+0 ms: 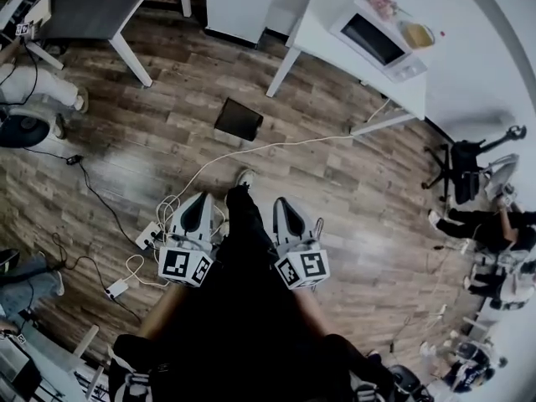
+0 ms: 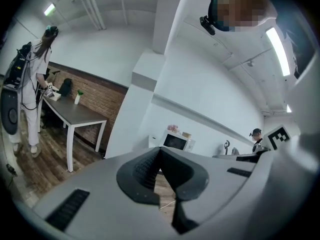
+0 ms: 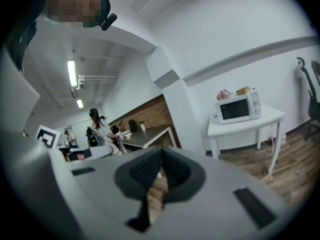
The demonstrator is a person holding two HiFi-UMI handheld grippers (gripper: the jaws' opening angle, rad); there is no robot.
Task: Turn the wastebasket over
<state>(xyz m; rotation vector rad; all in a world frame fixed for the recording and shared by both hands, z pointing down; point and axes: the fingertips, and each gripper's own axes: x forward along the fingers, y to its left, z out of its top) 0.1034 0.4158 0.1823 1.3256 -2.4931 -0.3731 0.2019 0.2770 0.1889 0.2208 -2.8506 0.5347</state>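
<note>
A dark, square-topped wastebasket [image 1: 239, 118] stands on the wooden floor, ahead of me and below a white table. Both grippers are held close to my body, side by side and well short of it. My left gripper [image 1: 198, 204] is shut with nothing between its jaws; in its own view the left gripper [image 2: 160, 170] shows only a sliver of floor past the closed pads. My right gripper [image 1: 288, 208] is also shut and empty, and the right gripper [image 3: 159, 170] points across the room. Neither gripper view shows the wastebasket.
A white table [image 1: 335, 44] carries a microwave [image 1: 377, 40] at the back right. A grey table [image 1: 92, 7] stands back left. Cables and a power strip [image 1: 151, 234] lie on the floor left of my legs. An office chair [image 1: 461, 170] and seated people are at the right.
</note>
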